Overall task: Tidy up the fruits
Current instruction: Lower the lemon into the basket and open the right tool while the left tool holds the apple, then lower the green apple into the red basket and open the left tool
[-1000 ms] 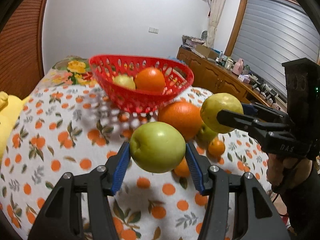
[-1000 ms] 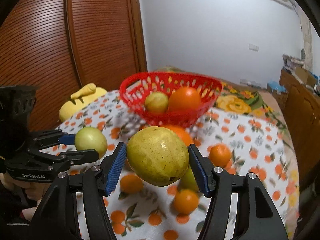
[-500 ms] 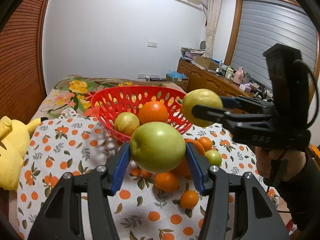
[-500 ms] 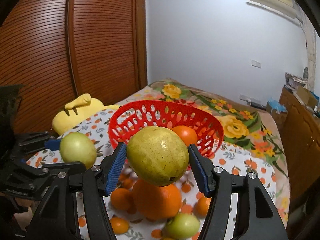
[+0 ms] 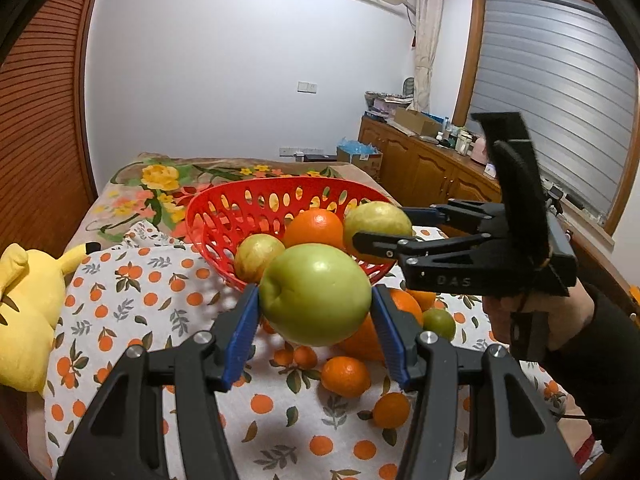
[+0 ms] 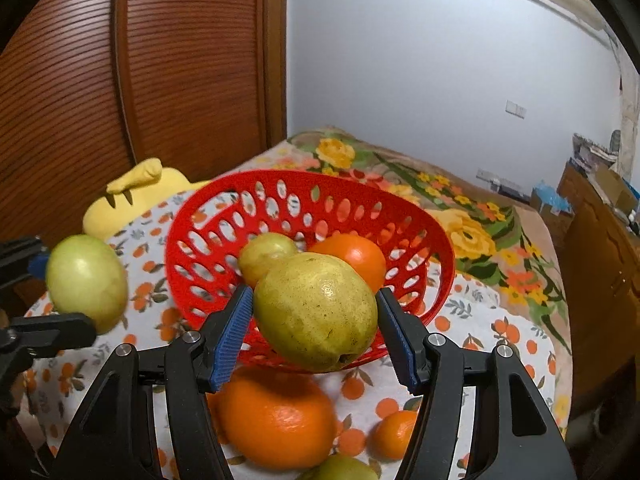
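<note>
Left gripper (image 5: 316, 316) grips the green apple (image 5: 316, 294); right gripper (image 6: 316, 328) grips the pear (image 6: 316, 310). Clear the basket (image 6: 436, 240) rim, lower over bare floor, then release gently.

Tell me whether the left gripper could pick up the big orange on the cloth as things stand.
Probably not. The left gripper is shut on a green apple, so its jaws are full. The big orange lies uncovered on the cloth, below the right gripper.

I see a red basket (image 5: 224, 216) with holes, my green apple (image 5: 316, 294), my yellow-green pear (image 6: 316, 312), white cloth (image 5: 132, 292) with little oranges, a yellow plush toy (image 5: 24, 312), blue gripper pads (image 5: 240, 332).
</note>
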Tool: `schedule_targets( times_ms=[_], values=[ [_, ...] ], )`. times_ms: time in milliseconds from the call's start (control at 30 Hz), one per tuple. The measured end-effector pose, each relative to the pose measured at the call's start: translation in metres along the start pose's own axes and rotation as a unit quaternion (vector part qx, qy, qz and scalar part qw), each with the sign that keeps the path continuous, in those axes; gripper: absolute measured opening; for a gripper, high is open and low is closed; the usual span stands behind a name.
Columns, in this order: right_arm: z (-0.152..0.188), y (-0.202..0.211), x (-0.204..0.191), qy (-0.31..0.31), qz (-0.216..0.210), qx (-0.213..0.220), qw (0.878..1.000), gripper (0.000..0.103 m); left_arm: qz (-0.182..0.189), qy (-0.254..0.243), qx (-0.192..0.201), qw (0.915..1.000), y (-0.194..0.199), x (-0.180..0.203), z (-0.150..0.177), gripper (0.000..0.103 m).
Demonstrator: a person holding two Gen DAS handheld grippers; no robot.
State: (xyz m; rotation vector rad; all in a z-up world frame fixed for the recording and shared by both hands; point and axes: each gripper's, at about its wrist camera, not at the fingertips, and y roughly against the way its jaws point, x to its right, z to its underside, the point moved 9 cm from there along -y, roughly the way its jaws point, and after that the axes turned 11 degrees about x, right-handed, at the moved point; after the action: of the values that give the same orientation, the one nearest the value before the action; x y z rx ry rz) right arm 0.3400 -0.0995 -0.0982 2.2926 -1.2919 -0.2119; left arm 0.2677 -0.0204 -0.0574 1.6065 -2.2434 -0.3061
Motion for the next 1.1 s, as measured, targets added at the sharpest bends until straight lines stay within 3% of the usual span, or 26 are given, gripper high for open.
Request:
schedule_targets(
  times_ms=[667, 1100],
  values=[
    [0.012, -0.02, 0.006, -0.035, -0.009, -0.04, 0.999, 0.065, -0.03, -0.009, -0.016, 0.9994, -0.02, -0.017, -0.004, 0.055],
    [-0.003, -0.001, 0.021, -0.061, -0.002, -0.004, 0.998, 0.065, -0.03, -0.014, -0.027, 0.9991, -0.046, -0.018, -0.012, 0.055]
  ],
)
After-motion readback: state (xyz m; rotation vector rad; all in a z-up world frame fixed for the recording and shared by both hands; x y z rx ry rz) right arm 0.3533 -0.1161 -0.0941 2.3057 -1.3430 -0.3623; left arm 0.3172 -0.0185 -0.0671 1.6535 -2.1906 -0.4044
